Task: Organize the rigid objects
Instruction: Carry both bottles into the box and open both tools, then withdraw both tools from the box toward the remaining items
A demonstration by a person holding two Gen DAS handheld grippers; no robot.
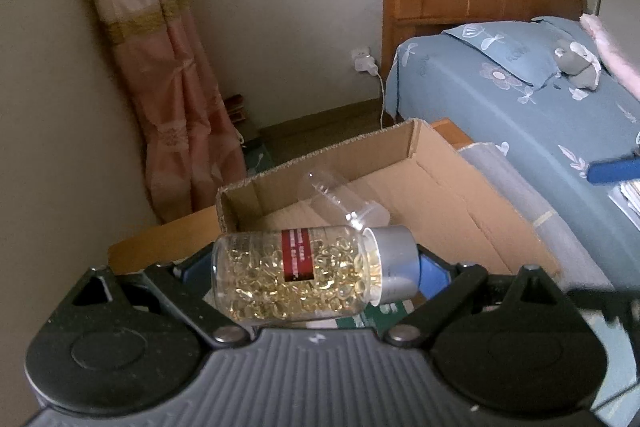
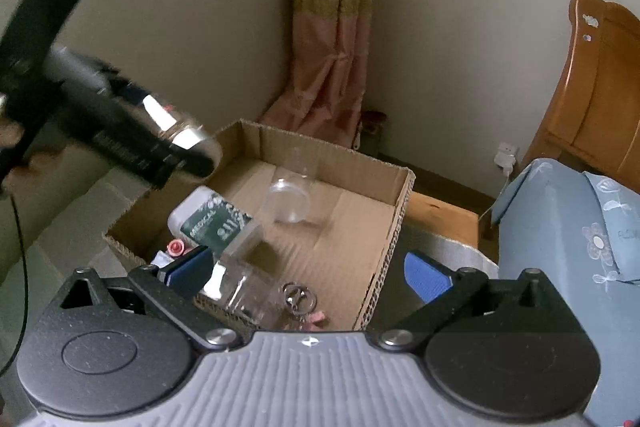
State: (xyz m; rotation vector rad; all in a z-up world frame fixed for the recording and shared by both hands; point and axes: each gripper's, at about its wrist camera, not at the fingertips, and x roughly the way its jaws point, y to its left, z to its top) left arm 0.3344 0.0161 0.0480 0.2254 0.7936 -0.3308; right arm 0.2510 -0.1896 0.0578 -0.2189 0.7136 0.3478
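A: Left wrist view first: a cardboard box (image 1: 400, 195) is seen ahead and below, open at the top, with an empty clear bottle (image 1: 340, 203) lying on its floor.

B: And the capsule bottle (image 1: 304, 271)?

A: It is held crosswise in the left gripper (image 1: 316, 275), its long axis running pad to pad, silver cap (image 1: 396, 267) to the right. The jaws are spread wide, yet closed on its two ends.

B: So the box lies straight forward of it?

A: Yes, just beyond the fingertips. It is judged that a short forward carry is needed before release.

B: Right wrist view?

A: The right gripper (image 2: 312, 271) is seen fully spread and empty over the box's near corner, with a key ring (image 2: 298, 297) below it.
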